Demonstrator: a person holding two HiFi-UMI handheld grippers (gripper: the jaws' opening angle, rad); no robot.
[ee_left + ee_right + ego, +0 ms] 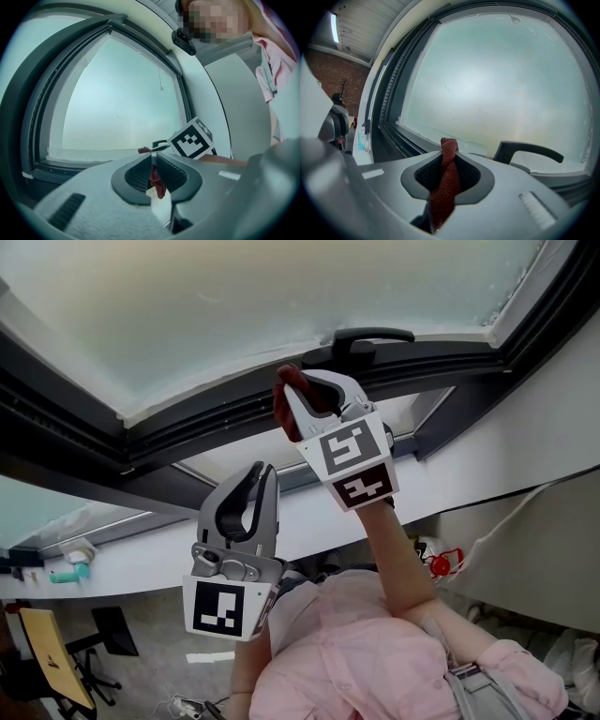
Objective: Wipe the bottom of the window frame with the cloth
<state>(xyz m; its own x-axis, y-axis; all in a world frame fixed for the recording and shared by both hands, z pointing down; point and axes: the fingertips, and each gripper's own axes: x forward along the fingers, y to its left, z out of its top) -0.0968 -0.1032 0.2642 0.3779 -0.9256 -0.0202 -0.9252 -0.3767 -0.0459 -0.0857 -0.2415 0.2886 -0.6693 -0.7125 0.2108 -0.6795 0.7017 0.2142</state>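
Window pane (234, 306): pale frosted glass filling the top of the head view, with nothing to be made out through it.
Window frame (202, 427): dark and heavy, its bottom rail running in ridged tracks under the glass; a thin white strip lines the lower edge of the pane.
Ledge (141, 559): a long white sill below the frame, running off to the left.
Person: a pink shirt (375, 652) seen from above, with the right forearm bare and raised toward the window.
Right gripper (305, 390): held high with its jaws pointing at the bottom rail, just left of the window handle. The jaws are clamped on the cloth, which is pinched between the ribbed pads.
Left gripper (265, 474): held lower, in front of the ledge and apart from the frame. Its jaw tips are drawn together. A sliver of red shows in the slit between them in its own view, but I cannot tell what that is.
Handle (370, 337): a black lever lying flat along the frame, just right of the raised gripper.
Cloth (286, 399): dark red and coarsely woven, twisted into a narrow roll. A short end pokes out past the jaw tips against the bottom rail, and the rest trails back through the jaws. Whether it actually touches the rail I cannot tell.
Teal thing (70, 571): small, lying on the far left of the ledge, too small to identify.
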